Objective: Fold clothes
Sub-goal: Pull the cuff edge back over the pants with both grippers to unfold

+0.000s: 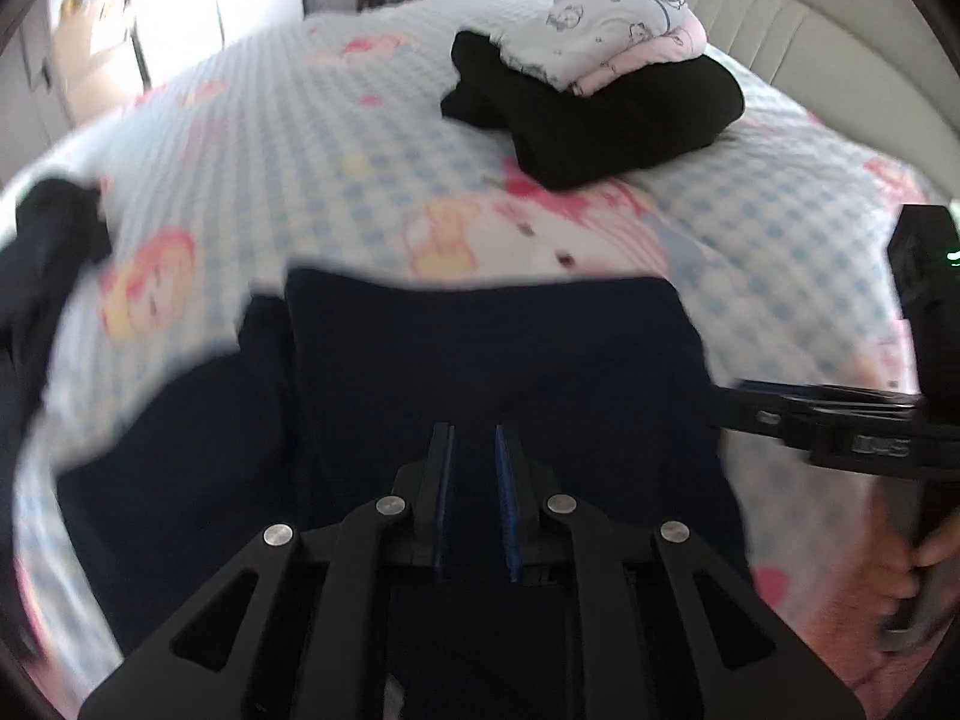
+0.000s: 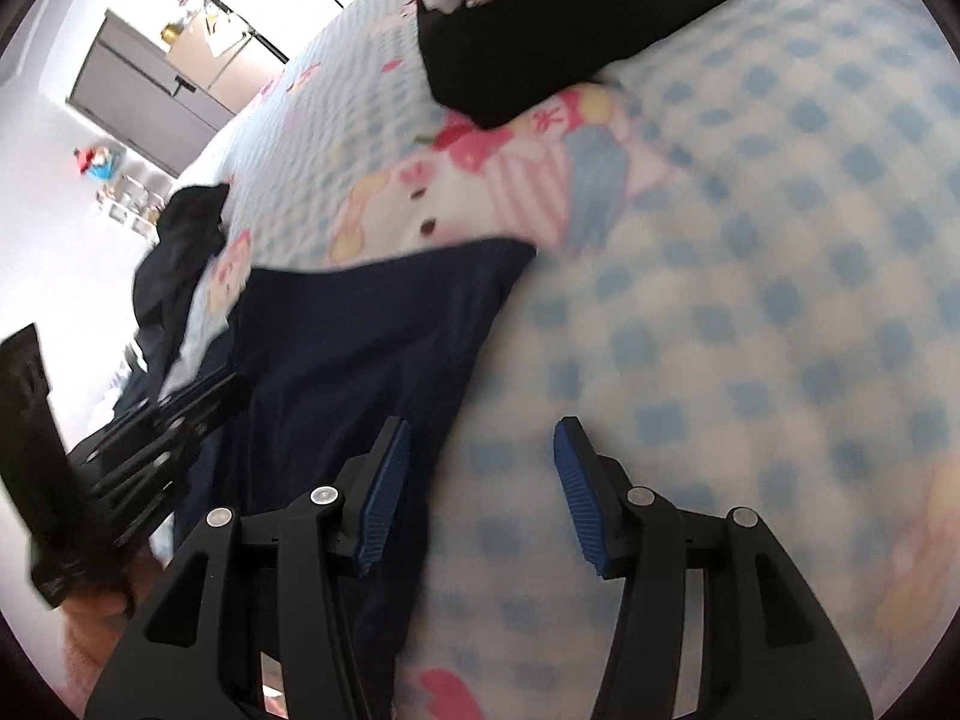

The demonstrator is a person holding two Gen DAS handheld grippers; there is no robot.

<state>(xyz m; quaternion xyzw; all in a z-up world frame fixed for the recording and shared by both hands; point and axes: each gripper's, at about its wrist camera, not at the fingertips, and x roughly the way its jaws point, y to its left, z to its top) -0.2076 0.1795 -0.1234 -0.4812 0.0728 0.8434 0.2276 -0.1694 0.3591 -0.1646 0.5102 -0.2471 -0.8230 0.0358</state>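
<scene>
A navy garment [image 1: 480, 348] lies partly folded on the checked bedsheet [image 1: 300, 138], its far edge straight. My left gripper [image 1: 474, 438] hovers over its middle, the blue pads a narrow gap apart with nothing seen pinched between them. The right gripper [image 1: 780, 408] reaches in from the right, near the garment's right edge. In the right wrist view my right gripper [image 2: 483, 438] stands open over the bedsheet [image 2: 750, 300], its left finger above the edge of the navy garment [image 2: 372, 324]. The left gripper [image 2: 168, 420] shows at the left, blurred.
A stack of folded clothes sits at the far side of the bed: a black garment [image 1: 630, 120] with a white and pink one [image 1: 618, 36] on top. A dark heap of clothes [image 1: 42, 264] lies at the left edge. A padded headboard [image 1: 810, 30] rises behind.
</scene>
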